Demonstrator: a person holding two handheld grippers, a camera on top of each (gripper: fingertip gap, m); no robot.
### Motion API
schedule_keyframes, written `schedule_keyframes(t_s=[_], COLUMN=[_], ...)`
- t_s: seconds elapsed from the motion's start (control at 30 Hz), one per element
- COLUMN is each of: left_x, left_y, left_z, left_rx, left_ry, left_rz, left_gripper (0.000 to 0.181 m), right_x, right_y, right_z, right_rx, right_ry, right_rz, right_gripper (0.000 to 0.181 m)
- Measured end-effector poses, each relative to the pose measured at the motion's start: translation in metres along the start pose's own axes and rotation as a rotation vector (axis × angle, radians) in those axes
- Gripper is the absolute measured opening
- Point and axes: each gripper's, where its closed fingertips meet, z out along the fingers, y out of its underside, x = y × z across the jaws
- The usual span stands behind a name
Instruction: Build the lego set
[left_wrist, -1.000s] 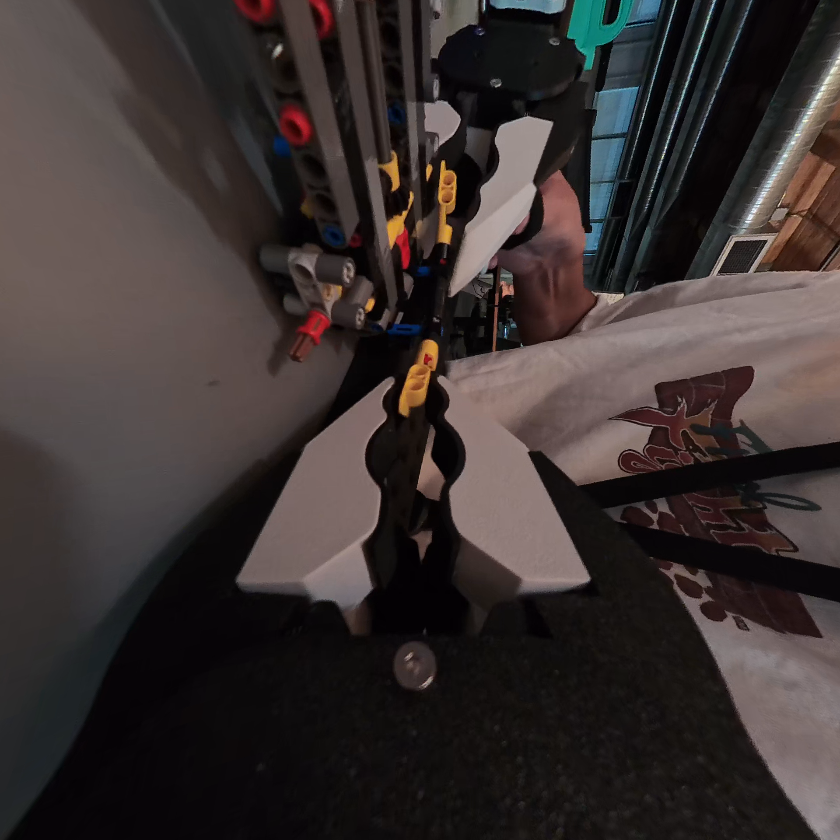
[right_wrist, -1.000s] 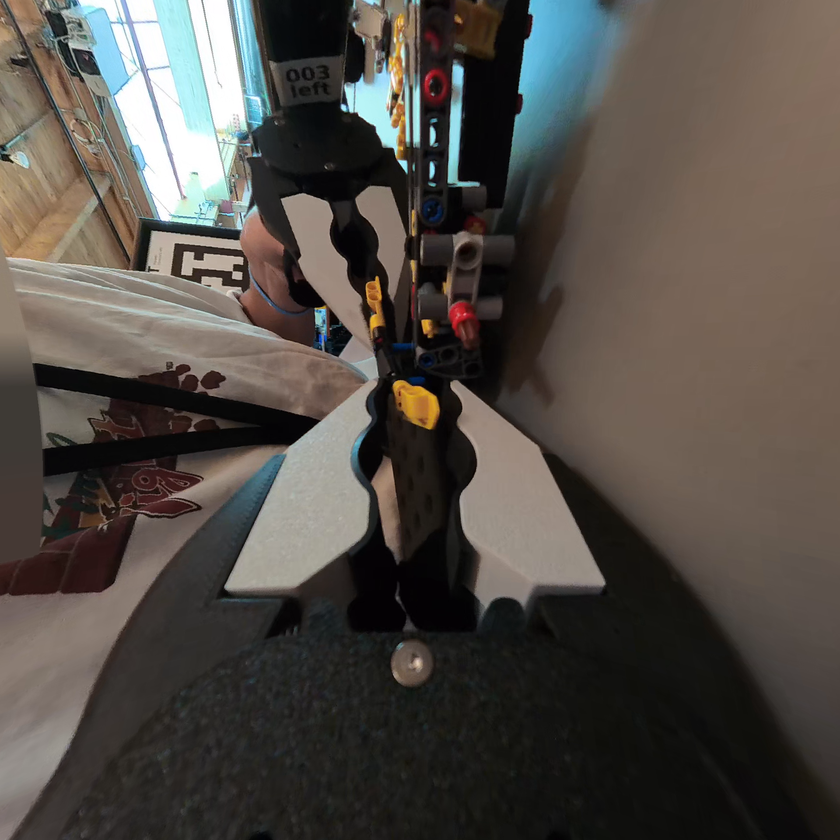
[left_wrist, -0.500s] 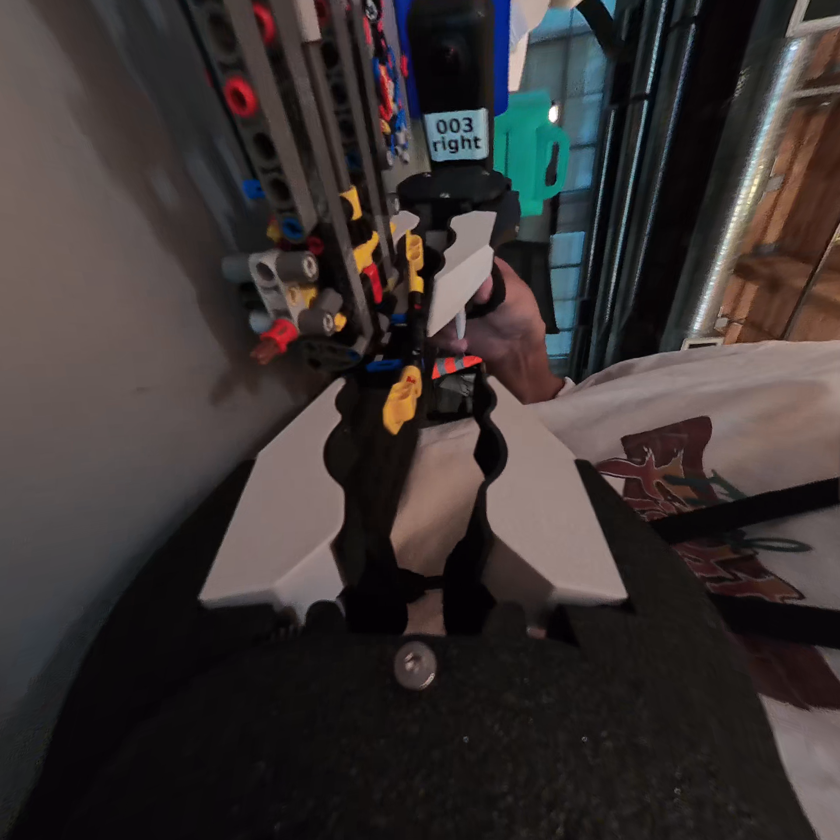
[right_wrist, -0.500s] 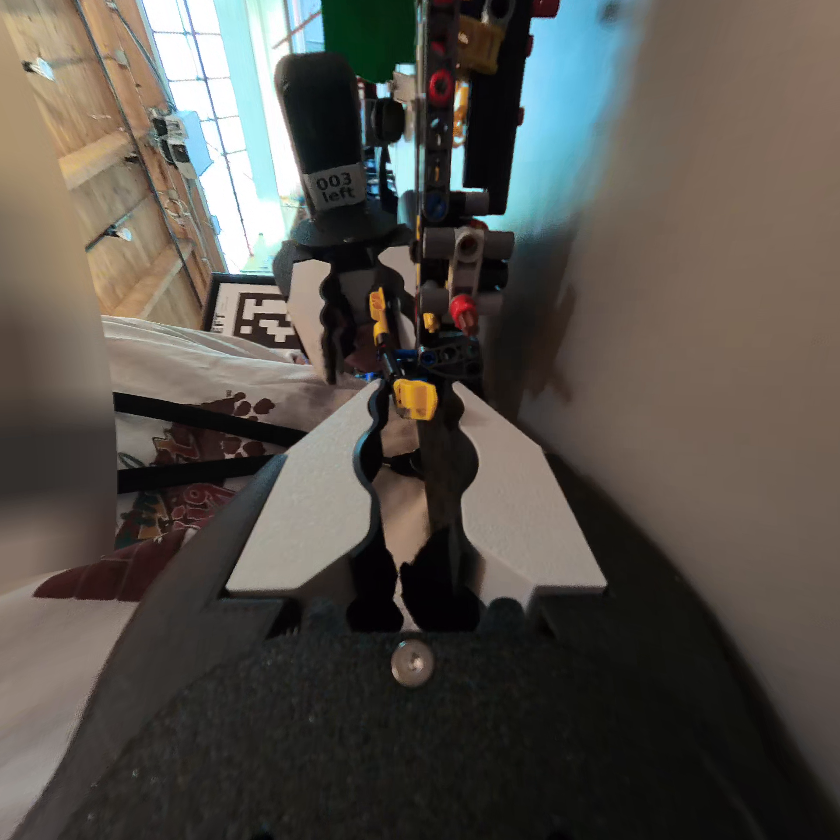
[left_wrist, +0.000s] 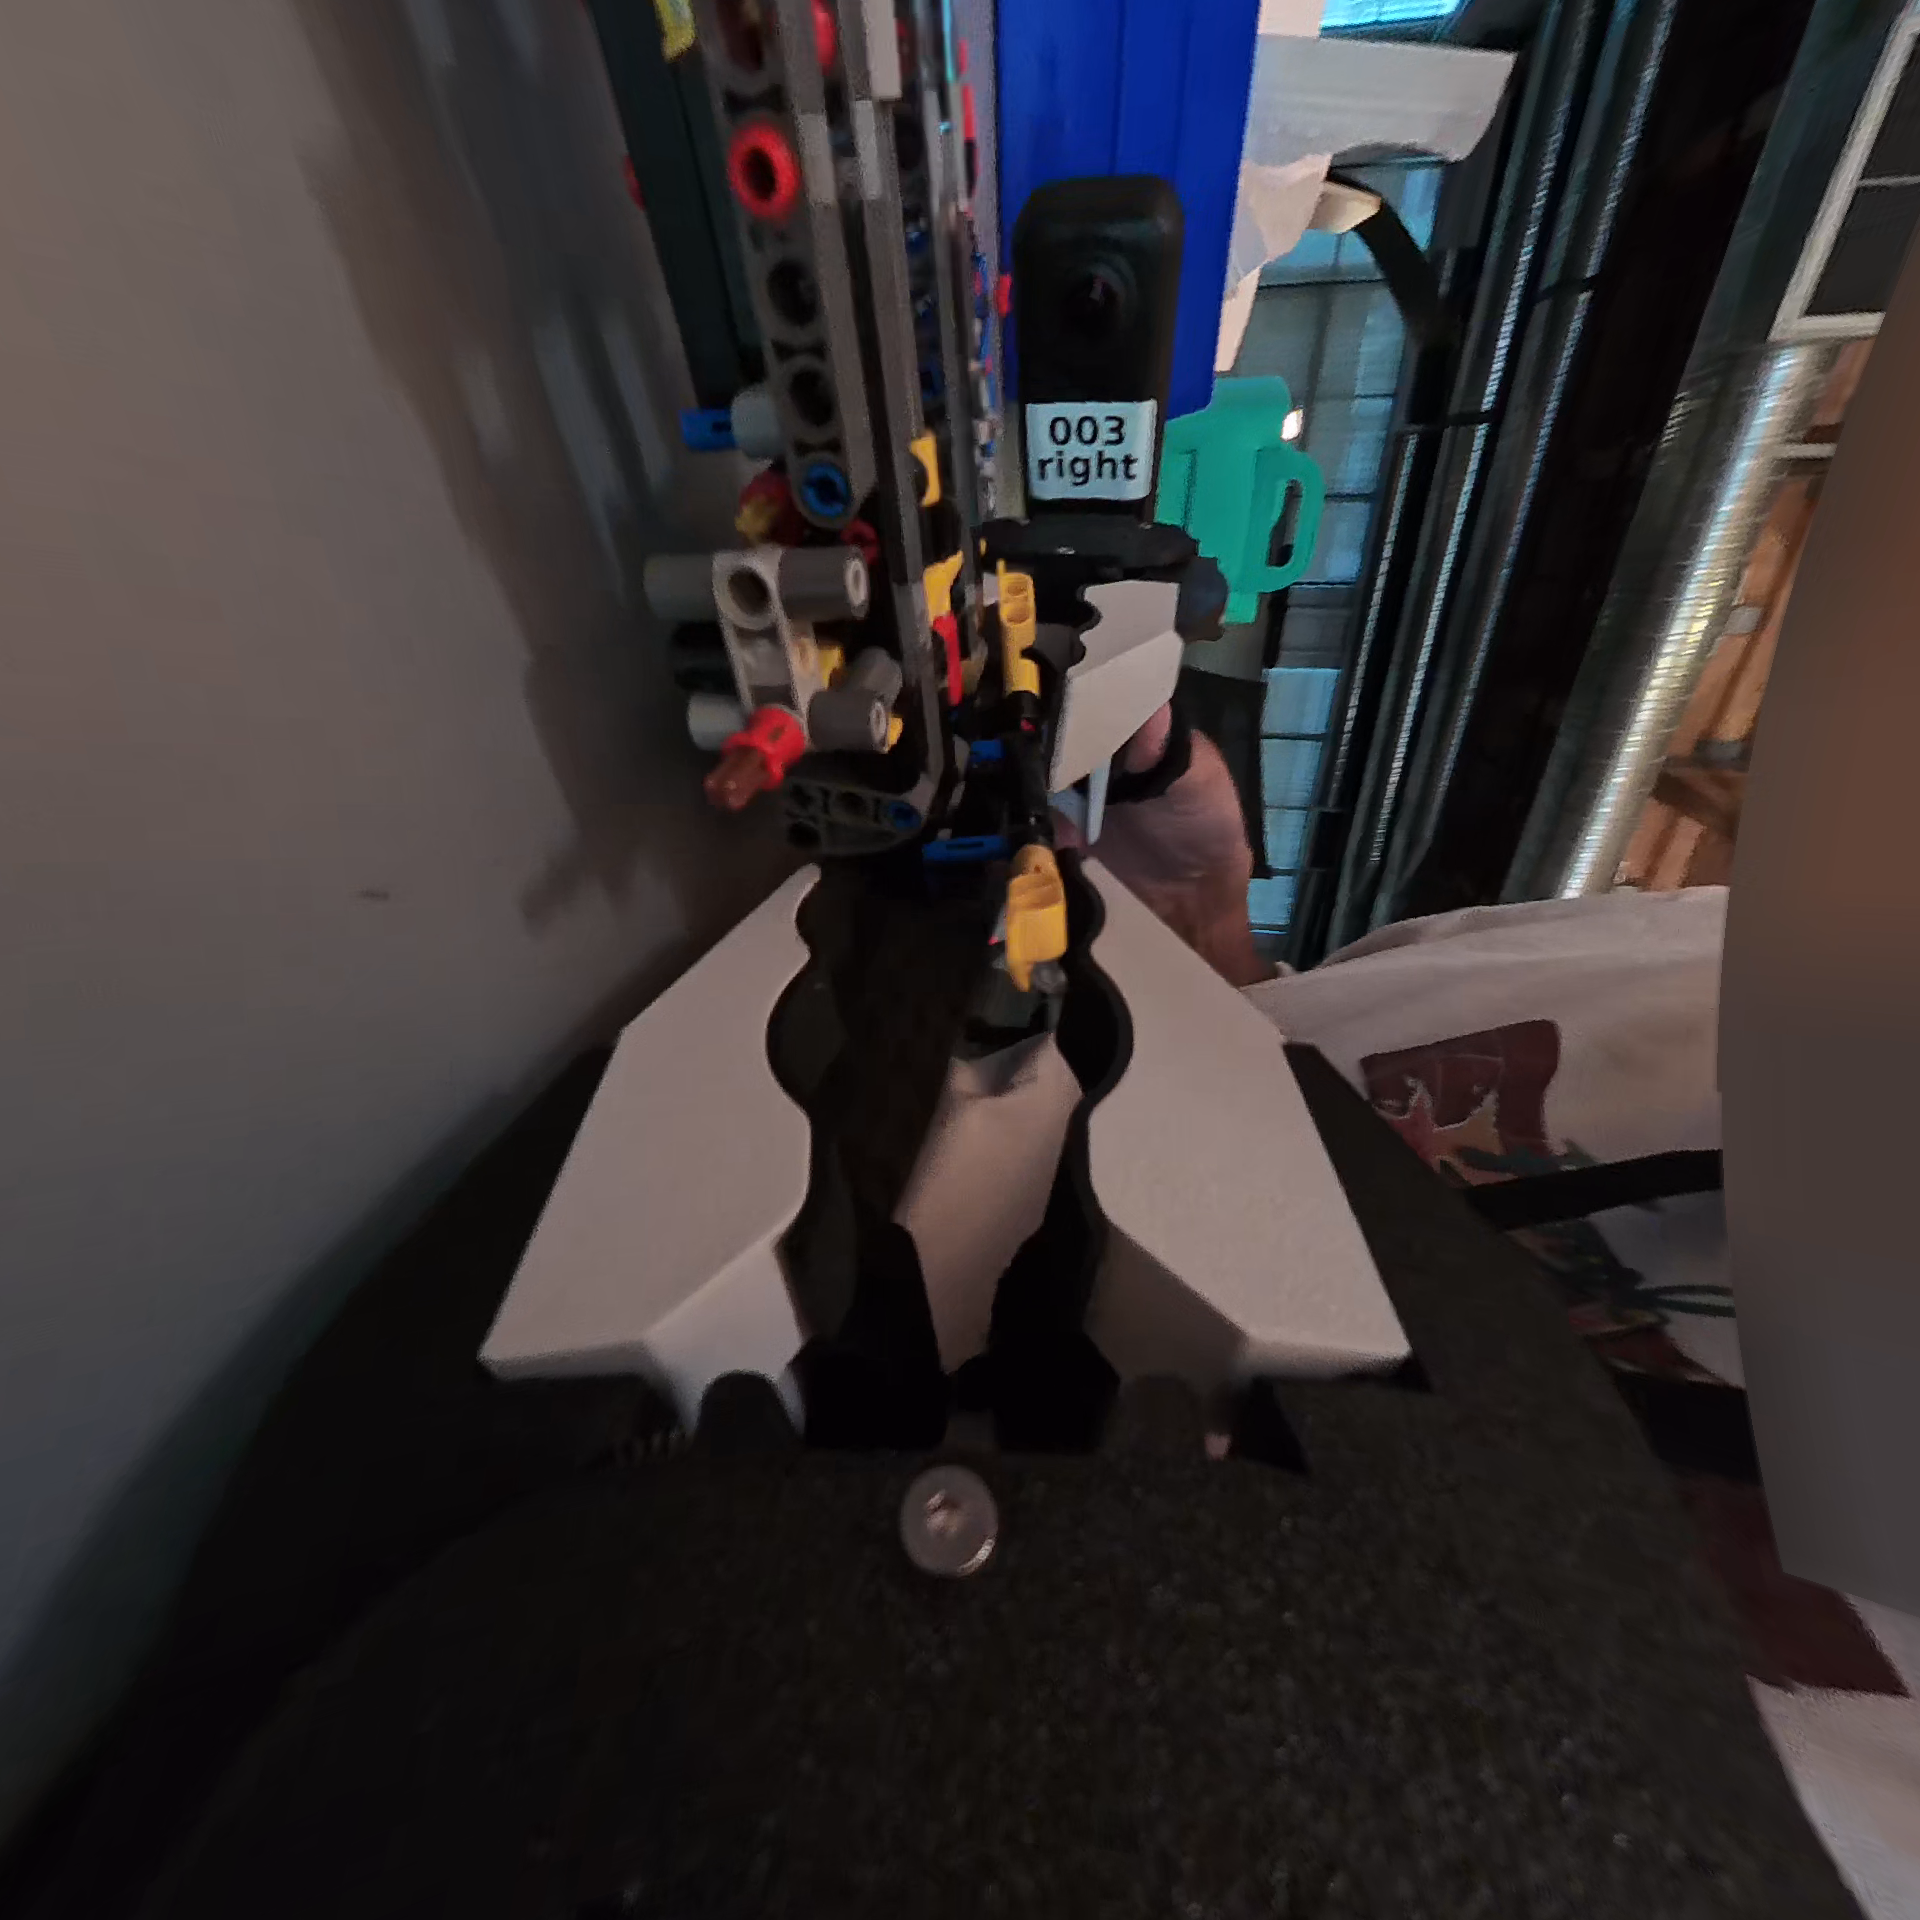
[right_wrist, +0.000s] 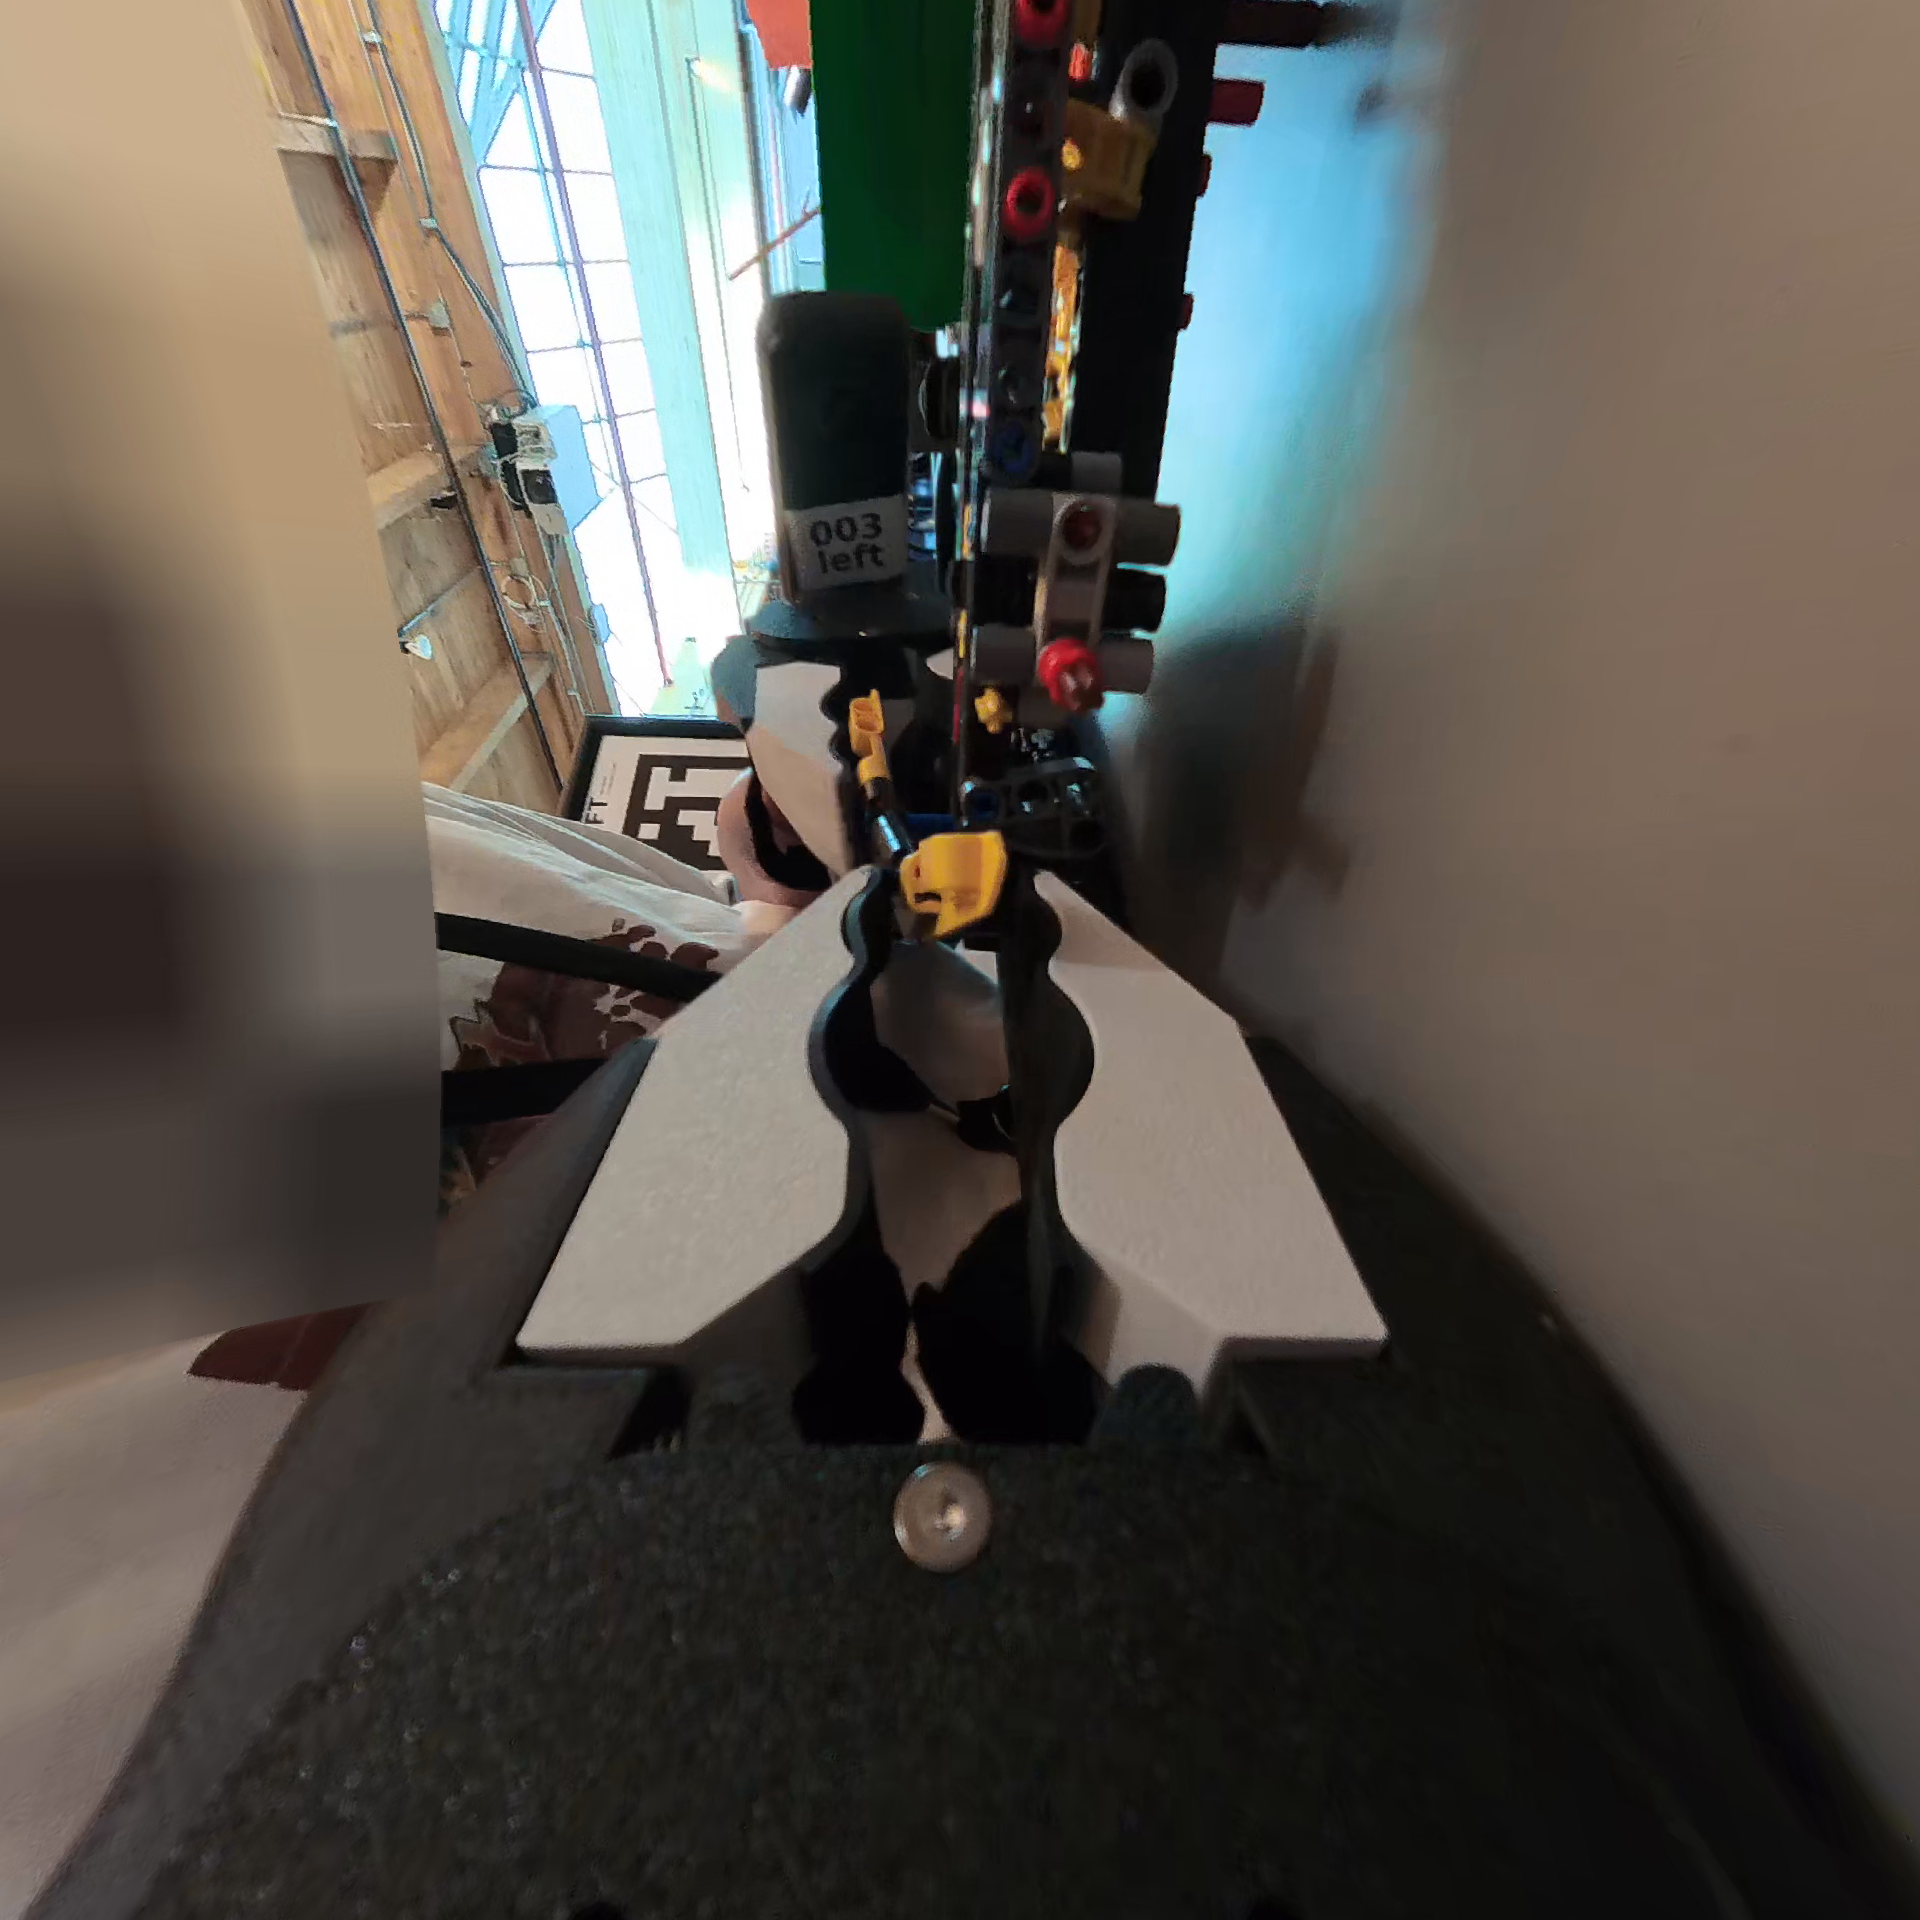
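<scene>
The left tongs (left_wrist: 940, 925) stand partly open, with a clear gap between the white fingers (left_wrist: 675, 1153). A black part of the lego model (left_wrist: 831, 499) runs along the inner face of the left finger, and a yellow connector (left_wrist: 1036, 914) sits at the tips near the right finger; whether either finger presses on them I cannot tell. The right tongs (right_wrist: 951, 914) are likewise parted, a thin black beam (right_wrist: 1029, 1081) lying against the right finger and a yellow connector (right_wrist: 954, 871) at the tips, with open space beside the left finger.

The model, a long grey and black frame with red, blue and yellow pins, reaches from both pairs of tips away toward the far tongs, close along a pale tabletop (left_wrist: 260, 727). A white printed shirt (left_wrist: 1507, 1039) shows beside it, with windows (right_wrist: 582, 260) and wood panelling (right_wrist: 395, 343) beyond.
</scene>
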Motion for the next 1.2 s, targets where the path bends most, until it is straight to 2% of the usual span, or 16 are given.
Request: schedule_keyframes(t_s=[0.1,0.2,0.3,0.47,0.83,0.93,1.07,1.2], left_x=[-0.005,-0.009,-0.008,-0.008,-0.012,-0.015,-0.009,-0.019], left_y=[0.004,0.008,0.008,0.01,0.011,0.012,0.009,0.002], left_z=[0.002,0.003,0.005,0.005,0.008,0.009,0.002,-0.013], left_rx=[-0.035,-0.078,-0.097,-0.127,-0.123,-0.131,-0.151,-0.204], left_ry=[-0.044,-0.09,-0.071,-0.075,-0.125,-0.15,-0.119,-0.249], left_rz=[0.054,0.101,0.093,0.129,0.198,0.206,0.198,0.313], left_gripper=[0.029,0.029,0.028,0.028,0.028,0.027,0.028,0.027], right_x=[0.005,0.011,0.011,0.009,0.013,0.018,0.009,-0.023], right_y=[0.003,0.007,0.008,0.007,0.008,0.007,-0.003,-0.004], right_z=[-0.001,-0.003,-0.007,-0.004,-0.011,-0.023,-0.037,-0.01], right_rx=[-0.042,-0.073,-0.076,-0.062,-0.117,-0.128,-0.148,-0.23], right_ry=[0.051,0.111,0.155,0.082,0.132,0.299,0.53,0.472], right_rz=[-0.028,-0.078,-0.153,-0.059,-0.086,-0.274,-0.665,-0.88], right_gripper=[0.023,0.023,0.028,0.026,0.025,0.037,0.046,0.047])
